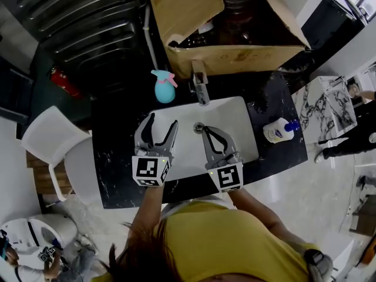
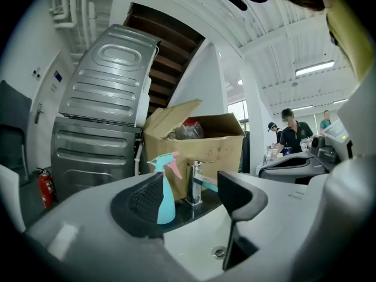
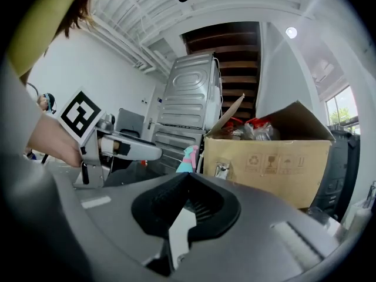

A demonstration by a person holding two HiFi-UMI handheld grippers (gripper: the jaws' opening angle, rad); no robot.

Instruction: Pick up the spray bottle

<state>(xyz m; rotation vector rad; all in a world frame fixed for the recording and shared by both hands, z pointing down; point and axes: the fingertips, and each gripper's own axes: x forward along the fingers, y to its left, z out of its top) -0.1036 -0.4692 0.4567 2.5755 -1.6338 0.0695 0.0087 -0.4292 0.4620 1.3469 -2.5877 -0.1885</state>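
Note:
The spray bottle (image 1: 164, 87) is teal with a pink trigger and stands upright on the black counter, just left of the faucet (image 1: 201, 88). My left gripper (image 1: 163, 122) is open over the left part of the white sink (image 1: 238, 119), its tips a short way in front of the bottle and apart from it. In the left gripper view the bottle (image 2: 167, 188) shows past the left pad, with nothing between the jaws. My right gripper (image 1: 207, 132) hovers over the sink's middle, shut and empty. In the right gripper view its pads (image 3: 187, 203) meet, and the bottle (image 3: 188, 157) peeks above them.
A large open cardboard box (image 1: 235, 54) stands right behind the faucet. A white soap bottle (image 1: 281, 129) with a blue cap lies on the counter right of the sink. A white chair (image 1: 53, 140) and a red fire extinguisher (image 1: 63, 82) are at the left.

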